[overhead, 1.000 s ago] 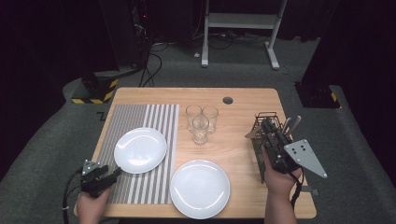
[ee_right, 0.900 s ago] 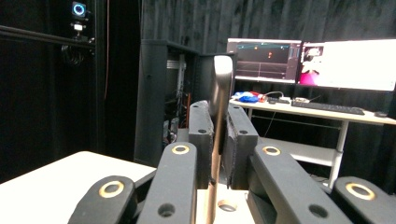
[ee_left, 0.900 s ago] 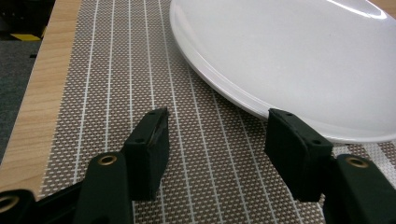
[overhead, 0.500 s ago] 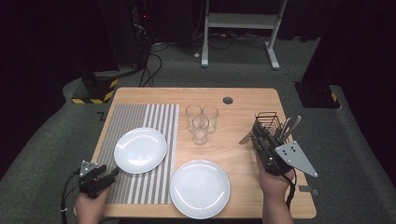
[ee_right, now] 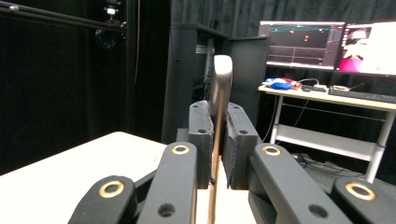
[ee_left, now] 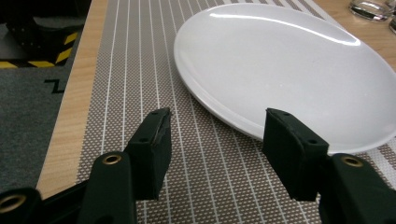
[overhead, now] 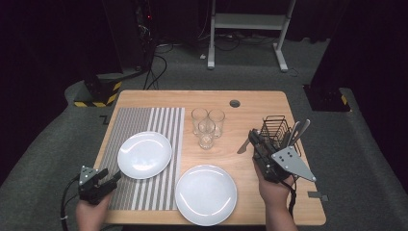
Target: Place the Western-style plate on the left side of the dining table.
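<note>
My right gripper is shut on a metal table knife, held just left of the black wire cutlery rack. In the right gripper view the knife stands edge-on between the two pads of that gripper. My left gripper rests low at the front left corner of the striped placemat. Its jaws stand open and have just been closing a little, with nothing gripped. The white plate's near rim lies just ahead of the right jaw.
A second white plate sits at the table's front middle. Three glasses cluster behind it. Several utensils lean in the rack. A round hole marks the far part of the wooden table. Monitors stand on a desk beyond.
My right gripper has moved left and slightly down, carrying the knife away from the rack. The left hand has stayed in place.
</note>
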Action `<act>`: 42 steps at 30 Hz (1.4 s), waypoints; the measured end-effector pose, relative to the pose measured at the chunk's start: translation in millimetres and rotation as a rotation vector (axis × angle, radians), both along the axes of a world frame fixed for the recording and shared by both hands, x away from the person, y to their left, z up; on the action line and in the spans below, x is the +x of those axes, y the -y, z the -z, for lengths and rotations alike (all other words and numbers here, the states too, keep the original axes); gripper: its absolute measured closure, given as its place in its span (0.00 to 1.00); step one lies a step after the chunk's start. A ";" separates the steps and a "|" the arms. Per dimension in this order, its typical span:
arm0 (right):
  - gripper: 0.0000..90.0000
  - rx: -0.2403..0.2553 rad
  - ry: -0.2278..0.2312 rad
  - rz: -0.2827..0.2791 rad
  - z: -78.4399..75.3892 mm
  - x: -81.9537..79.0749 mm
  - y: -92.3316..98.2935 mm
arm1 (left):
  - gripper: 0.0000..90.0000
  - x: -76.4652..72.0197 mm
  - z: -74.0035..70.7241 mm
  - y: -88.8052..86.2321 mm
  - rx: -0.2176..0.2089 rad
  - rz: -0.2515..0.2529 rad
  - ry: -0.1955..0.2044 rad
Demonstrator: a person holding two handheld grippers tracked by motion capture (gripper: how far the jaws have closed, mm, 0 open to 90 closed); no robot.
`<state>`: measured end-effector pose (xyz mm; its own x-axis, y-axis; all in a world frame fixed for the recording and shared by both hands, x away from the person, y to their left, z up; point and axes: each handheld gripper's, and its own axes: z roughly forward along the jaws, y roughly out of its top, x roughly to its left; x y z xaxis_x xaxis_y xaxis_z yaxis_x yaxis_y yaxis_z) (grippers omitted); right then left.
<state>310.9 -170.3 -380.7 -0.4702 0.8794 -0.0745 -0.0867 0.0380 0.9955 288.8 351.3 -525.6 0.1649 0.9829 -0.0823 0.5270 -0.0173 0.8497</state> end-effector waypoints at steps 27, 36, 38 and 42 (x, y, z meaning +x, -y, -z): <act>0.92 0.027 -0.013 -0.091 0.7 -6.0 -13.3 | 0.47 21.7 -59.7 40.7 0.055 0.101 0.122; 0.92 0.031 -0.044 -0.126 -0.5 2.5 -28.8 | 0.45 31.0 -63.1 51.3 0.018 0.157 0.161; 0.92 0.020 -0.049 -0.123 -0.6 3.9 -33.8 | 0.45 32.1 -63.3 52.3 0.032 0.164 0.154; 0.92 0.014 -0.066 -0.131 3.0 8.1 -47.1 | 0.44 29.5 -66.1 54.1 0.038 0.173 0.171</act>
<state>318.9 -123.2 -383.8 -0.5847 0.8108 -0.0280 -0.0245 0.0168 0.9996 318.3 297.2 -459.5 0.3393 0.9407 -0.0022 0.3623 -0.1285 0.9231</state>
